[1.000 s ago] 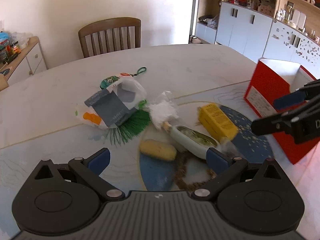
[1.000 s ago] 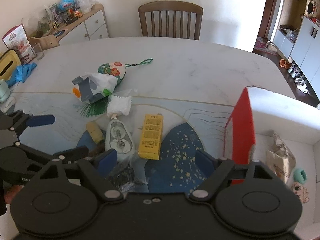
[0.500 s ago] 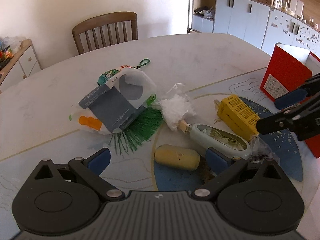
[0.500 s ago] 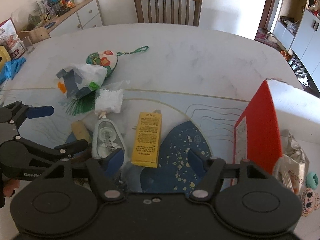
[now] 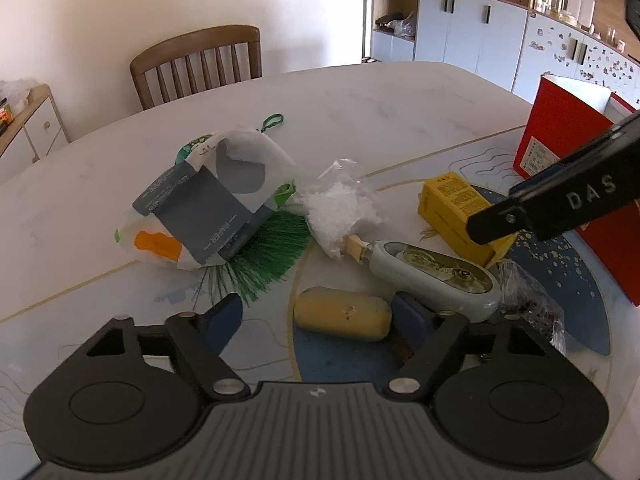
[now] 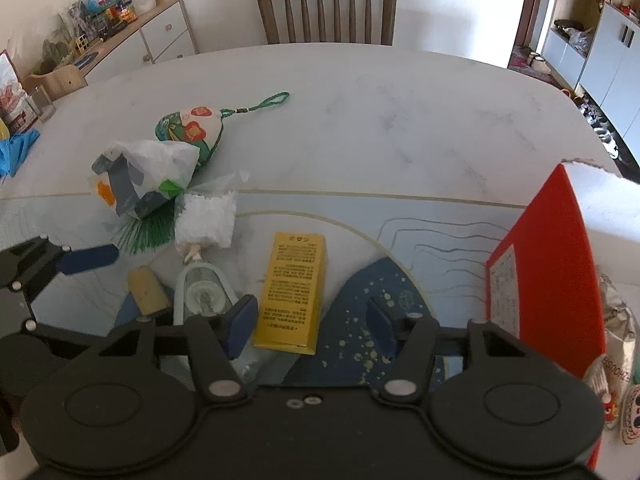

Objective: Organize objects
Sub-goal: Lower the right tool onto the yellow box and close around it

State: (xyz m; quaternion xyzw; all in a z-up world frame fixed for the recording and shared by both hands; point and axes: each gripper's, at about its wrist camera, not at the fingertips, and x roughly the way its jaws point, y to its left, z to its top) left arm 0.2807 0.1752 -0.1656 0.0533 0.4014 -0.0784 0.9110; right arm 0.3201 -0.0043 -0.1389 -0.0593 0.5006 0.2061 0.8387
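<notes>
Both grippers are low over the clutter on the tabletop (image 6: 400,120), and I would say the step in hand is the reach for 2 pickups at once, neither one closed yet. Taking the yellow box (image 6: 294,292) as the landmark: the right gripper (image 6: 312,322) sits at its near end, jaws about half open and just been closing, the left pad beside the box's near corner and the right pad well clear on the blue patch, so nothing is gripped. Left of the box lies the pale green case (image 5: 436,276) with a white tuft on its neck, and left of that the yellow sponge-like roll (image 5: 342,314). The left gripper (image 5: 318,318) has its jaws fairly wide, also just been narrowing, with the roll lying between the pads but not pinched, as far as I can see. Right of the box stands the red carton (image 6: 552,280), open-topped, with a few things already inside, likely the place to put things. Next, each gripper needs to settle squarely, close firmly, then lift towards the carton without knocking the case.
</notes>
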